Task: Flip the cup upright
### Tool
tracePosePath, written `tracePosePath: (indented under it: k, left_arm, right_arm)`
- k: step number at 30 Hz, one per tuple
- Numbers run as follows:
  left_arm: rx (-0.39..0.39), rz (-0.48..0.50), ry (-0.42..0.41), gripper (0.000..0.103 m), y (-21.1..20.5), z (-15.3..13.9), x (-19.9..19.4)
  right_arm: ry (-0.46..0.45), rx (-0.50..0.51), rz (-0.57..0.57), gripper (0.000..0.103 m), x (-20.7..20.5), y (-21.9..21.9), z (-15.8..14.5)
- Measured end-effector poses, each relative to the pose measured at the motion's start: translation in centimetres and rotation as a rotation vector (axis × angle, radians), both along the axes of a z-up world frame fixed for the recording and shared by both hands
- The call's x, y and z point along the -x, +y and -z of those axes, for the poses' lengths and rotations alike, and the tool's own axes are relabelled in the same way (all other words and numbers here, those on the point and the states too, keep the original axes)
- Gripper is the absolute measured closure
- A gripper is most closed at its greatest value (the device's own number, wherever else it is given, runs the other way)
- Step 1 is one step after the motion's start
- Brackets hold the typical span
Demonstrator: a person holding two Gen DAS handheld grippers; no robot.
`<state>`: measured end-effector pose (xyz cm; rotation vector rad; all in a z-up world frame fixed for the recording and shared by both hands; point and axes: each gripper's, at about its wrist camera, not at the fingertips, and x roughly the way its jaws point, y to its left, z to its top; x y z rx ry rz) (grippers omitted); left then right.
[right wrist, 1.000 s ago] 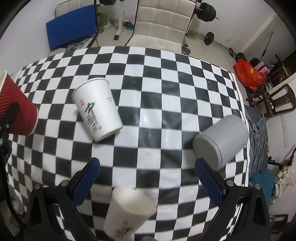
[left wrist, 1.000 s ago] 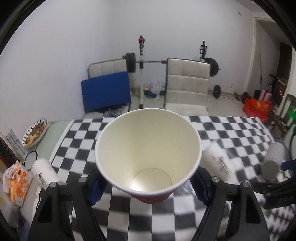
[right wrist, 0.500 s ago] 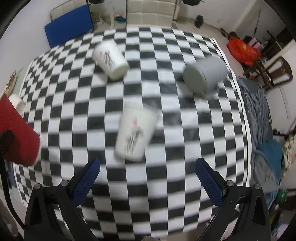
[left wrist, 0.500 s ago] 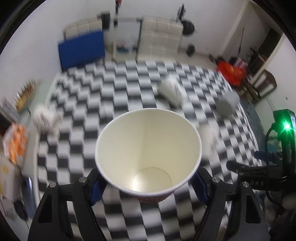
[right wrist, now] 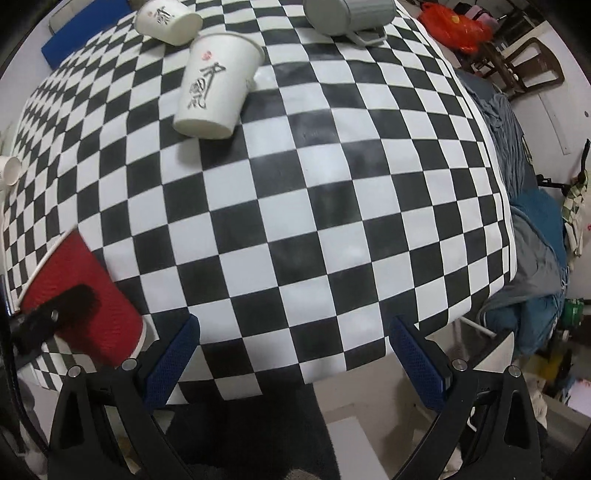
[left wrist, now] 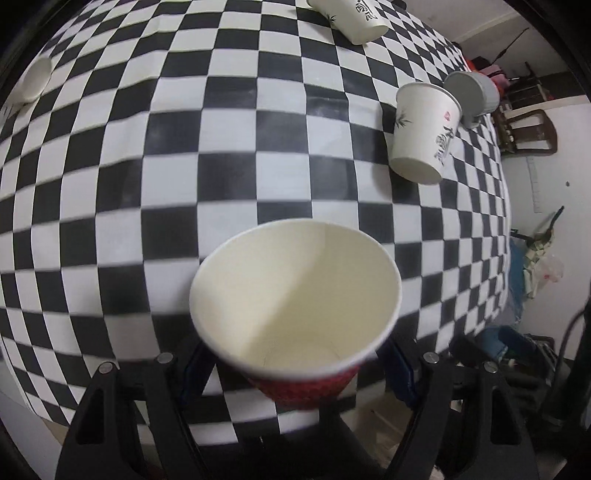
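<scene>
Two grippers in play, and the left gripper (left wrist: 295, 365) has the prize: its jaws are pinching the red paper cup (left wrist: 295, 306) by the lower wall, mouth facing the camera, cream inside on show. From the right wrist view that same red paper cup (right wrist: 79, 299) sits at 8 o'clock, tilted over the near-left edge of the checkered worktop (right wrist: 314, 206), one dark finger (right wrist: 59, 314) of the left gripper across its ribbed side; whether its base touches the cloth, I cannot tell.

Over to the right gripper (right wrist: 295, 365): jaws spread wide, blue pads (right wrist: 170, 362) apart with nothing between them, hanging over the worktop's near edge.

Up at 11 o'clock in the right view a white printed cup (right wrist: 218, 81) lies on its side, base toward us. Just beyond it, another white cup (right wrist: 166, 20) lies tipped too. At 12 o'clock a grey mug (right wrist: 347, 14) lies on its side. A further white cup (right wrist: 9, 171) peeks in at 9 o'clock.
</scene>
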<state>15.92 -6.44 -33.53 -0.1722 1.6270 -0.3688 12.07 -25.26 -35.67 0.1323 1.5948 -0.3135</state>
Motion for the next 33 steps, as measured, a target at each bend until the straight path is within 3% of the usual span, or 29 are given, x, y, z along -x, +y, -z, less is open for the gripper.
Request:
tracePosePath:
  k: [5,12,21,33]
  left_arm:
    - [-0.050,0.010,-0.021,0.026,-0.9,1.3,-2.2]
    - [-0.079,-0.047,0.008,0.025,-0.6,2.5,-3.7]
    - [-0.114,-0.037,-0.009,0.022,-1.4,2.4,-3.8]
    - [-0.088,-0.068,-0.054,0.017,-2.2,0.1,-3.4]
  right_arm:
    - [0.012,-0.008,-0.010,0.000,-1.4,0.4,0.6]
    - [0.010,-0.036,-0.026,0.000,-3.3,0.3,1.1]
    - [0.004,-0.123,0.004,0.000,-4.3,-0.8,1.9]
    - [-0.016,-0.174,0.009,0.000,-5.3,-1.9,1.2]
